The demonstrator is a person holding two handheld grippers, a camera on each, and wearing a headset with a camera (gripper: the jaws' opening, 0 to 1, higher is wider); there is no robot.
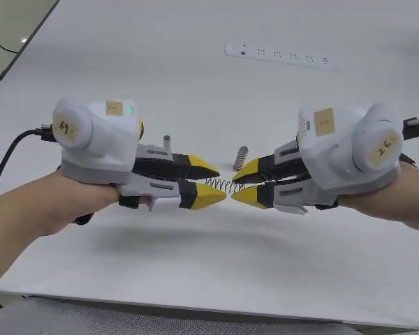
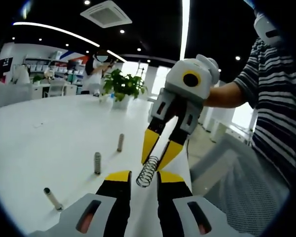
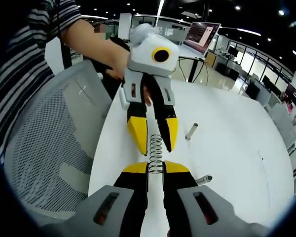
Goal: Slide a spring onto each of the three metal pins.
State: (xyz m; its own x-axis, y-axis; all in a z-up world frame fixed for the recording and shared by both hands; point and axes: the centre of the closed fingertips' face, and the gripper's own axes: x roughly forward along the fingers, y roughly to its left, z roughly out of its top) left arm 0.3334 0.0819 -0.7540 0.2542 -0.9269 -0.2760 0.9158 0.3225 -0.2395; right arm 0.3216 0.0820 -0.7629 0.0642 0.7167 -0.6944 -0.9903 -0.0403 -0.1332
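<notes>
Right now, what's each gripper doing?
Left gripper: around the spring, grip cannot be told.
Right gripper: closed on the spring.

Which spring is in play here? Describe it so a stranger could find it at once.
On the white table, look to the middle, where the left gripper and the right gripper meet tip to tip. The spring spans their yellow tips, lying sideways in the air. The other spring stands upright on the table behind it.
</notes>
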